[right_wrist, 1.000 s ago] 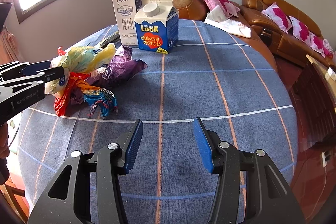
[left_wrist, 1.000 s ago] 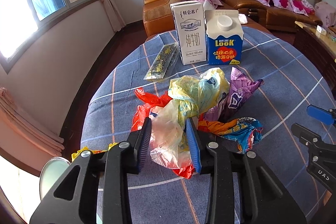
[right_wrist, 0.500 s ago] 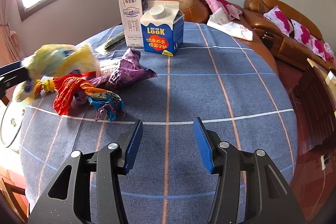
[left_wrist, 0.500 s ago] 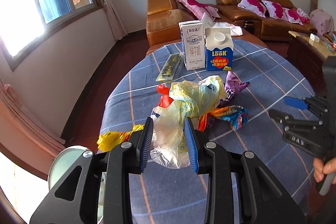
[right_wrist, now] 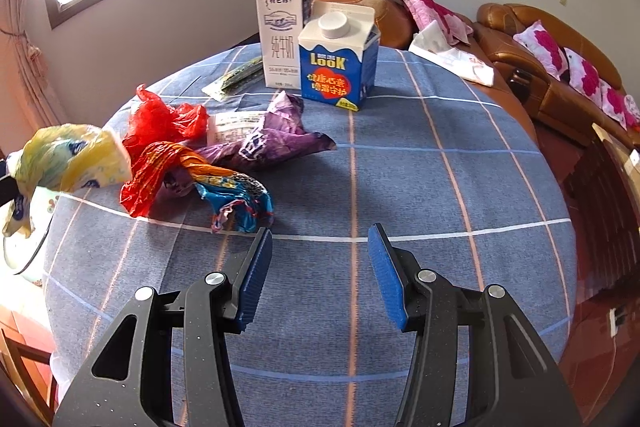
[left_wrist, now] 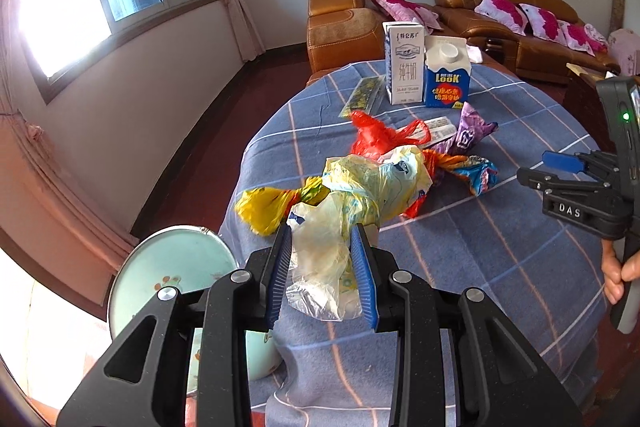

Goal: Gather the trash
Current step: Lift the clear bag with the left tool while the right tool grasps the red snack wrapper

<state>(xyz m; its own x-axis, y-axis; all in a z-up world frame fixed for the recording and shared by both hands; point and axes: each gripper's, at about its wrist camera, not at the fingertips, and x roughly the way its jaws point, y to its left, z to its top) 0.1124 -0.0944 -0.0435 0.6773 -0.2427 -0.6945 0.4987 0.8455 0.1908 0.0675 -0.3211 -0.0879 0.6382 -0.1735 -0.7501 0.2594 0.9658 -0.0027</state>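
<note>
My left gripper (left_wrist: 322,233) is shut on a crumpled yellow-and-clear plastic bag (left_wrist: 360,187). It holds the bag up over the table's near left edge; the right wrist view shows the same bag (right_wrist: 68,155) at far left. Behind it on the blue checked cloth lies a trash pile: a red plastic bag (left_wrist: 376,137) (right_wrist: 160,119), a purple wrapper (left_wrist: 468,131) (right_wrist: 268,139), an orange-blue wrapper (left_wrist: 468,167) (right_wrist: 224,187) and a yellow wrapper (left_wrist: 264,205). My right gripper (right_wrist: 320,231) (left_wrist: 540,169) hovers open and empty over bare cloth, right of the pile.
A white milk carton (left_wrist: 404,67) (right_wrist: 282,35) and a blue LOOK carton (left_wrist: 446,79) (right_wrist: 338,67) stand at the far side beside a flat green packet (left_wrist: 362,97). A pale green bin (left_wrist: 172,267) sits below the table's left edge. Sofas (left_wrist: 500,11) lie beyond.
My left gripper has drawn back toward the table's near left edge, lifting the yellow bag off the pile and uncovering the red bag and yellow wrapper. The right gripper has barely shifted.
</note>
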